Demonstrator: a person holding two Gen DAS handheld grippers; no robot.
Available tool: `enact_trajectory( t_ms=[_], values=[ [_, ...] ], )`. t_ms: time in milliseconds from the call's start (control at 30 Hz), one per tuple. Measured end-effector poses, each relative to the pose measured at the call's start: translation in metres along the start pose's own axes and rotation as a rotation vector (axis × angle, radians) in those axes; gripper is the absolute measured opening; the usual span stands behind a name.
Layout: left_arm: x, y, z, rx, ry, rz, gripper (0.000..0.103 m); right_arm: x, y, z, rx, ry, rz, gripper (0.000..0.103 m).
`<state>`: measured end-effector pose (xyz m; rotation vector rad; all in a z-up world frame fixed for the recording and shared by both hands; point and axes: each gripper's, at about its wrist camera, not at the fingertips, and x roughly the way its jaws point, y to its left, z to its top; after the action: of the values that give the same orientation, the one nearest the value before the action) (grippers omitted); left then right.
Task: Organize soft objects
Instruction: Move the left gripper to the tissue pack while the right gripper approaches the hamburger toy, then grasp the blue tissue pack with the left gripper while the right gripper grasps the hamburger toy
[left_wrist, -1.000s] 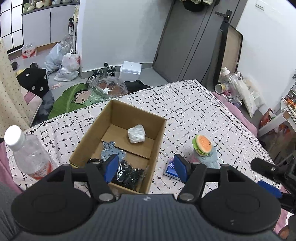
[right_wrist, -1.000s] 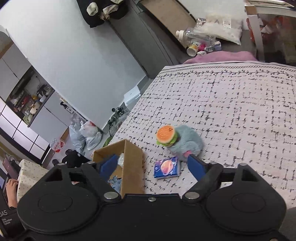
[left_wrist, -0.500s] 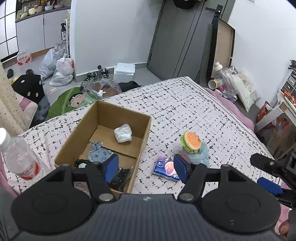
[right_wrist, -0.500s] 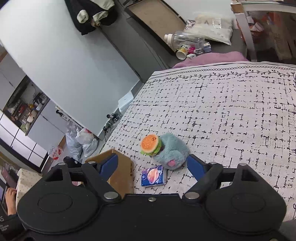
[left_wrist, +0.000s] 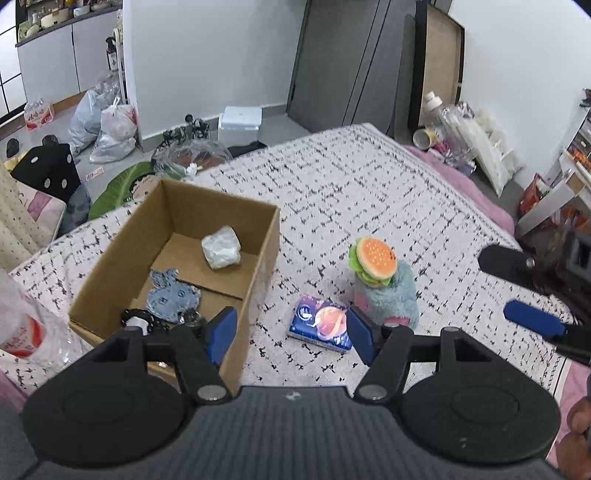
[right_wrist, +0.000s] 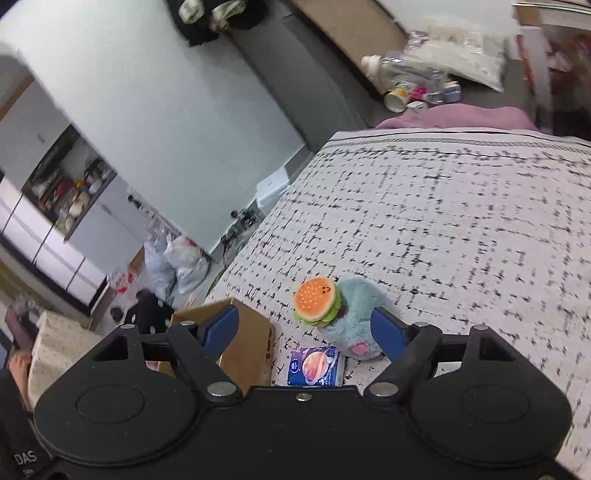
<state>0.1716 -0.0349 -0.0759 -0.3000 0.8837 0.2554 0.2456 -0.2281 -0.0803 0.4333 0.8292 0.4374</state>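
bed cover: white cloth with a black dash pattern (left_wrist: 369, 184) spreads over the whole work surface; a pink edge shows along its far side.
cardboard box: open brown box (left_wrist: 266, 251) sits on the cover at the left of the left wrist view; its near right corner lies behind the left fingertip.
box contents: white crumpled lump (left_wrist: 221, 251) toward the far end, flat blue-grey fabric piece (left_wrist: 171, 299) nearer, dark tangled items at the near end that are too hidden to name.
burger plush: orange and green burger toy (left_wrist: 375, 260) rests on top of a fuzzy teal plush (left_wrist: 400, 299); both sit on the cover to the right of the box, apart from it.
tissue pack: blue pack with an orange print (left_wrist: 321, 326) lies flat between the box and the teal plush, just beside the plush.
left gripper: (left_wrist: 290, 334) hangs above the tissue pack, blue pads spread, nothing pinched.
right gripper: (right_wrist: 306, 332) hovers over the burger and teal plush, jaws closing but wide apart, pads touching nothing; the plush shows between them.
water bottle: clear plastic bottle (left_wrist: 26, 325) at the far left edge, blurred.
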Motion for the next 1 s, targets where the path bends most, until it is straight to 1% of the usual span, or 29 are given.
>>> enact_trajectory(
  t_ms=[67,133,267,433,533,667,800,900,967,1000],
  values=[
    [0.008,-0.002,-0.001,-0.007,0.014,0.004,0.064,0.009,0.004,0.002,-0.041,0.016,0.007,0.076],
    [0.015,-0.003,-0.001,-0.012,0.028,0.009,0.064,0.018,0.008,0.003,-0.083,0.029,0.006,0.071],
    [0.03,-0.009,-0.002,-0.038,0.049,0.02,0.064,0.037,0.01,0.007,-0.134,0.058,0.012,0.066],
    [0.046,-0.015,-0.004,-0.051,0.062,0.017,0.064,0.056,0.009,0.009,-0.173,0.083,0.008,0.065],
    [0.057,-0.02,-0.006,-0.051,0.071,0.016,0.064,0.068,0.003,0.008,-0.152,0.101,0.031,0.063],
    [0.072,-0.021,-0.007,-0.056,0.084,0.014,0.064,0.08,-0.011,0.011,-0.049,0.113,0.07,0.062],
    [0.084,-0.019,-0.006,-0.071,0.084,-0.001,0.064,0.092,-0.014,0.011,-0.044,0.125,0.063,0.061],
    [0.093,-0.021,-0.006,-0.072,0.088,-0.001,0.064,0.101,-0.015,0.009,-0.05,0.141,0.054,0.056],
    [0.098,-0.024,-0.007,-0.061,0.087,-0.017,0.064,0.108,-0.019,0.008,-0.033,0.16,0.069,0.051],
    [0.1,-0.025,-0.008,-0.056,0.091,-0.021,0.064,0.111,-0.02,0.008,-0.03,0.166,0.075,0.045]
  ],
)
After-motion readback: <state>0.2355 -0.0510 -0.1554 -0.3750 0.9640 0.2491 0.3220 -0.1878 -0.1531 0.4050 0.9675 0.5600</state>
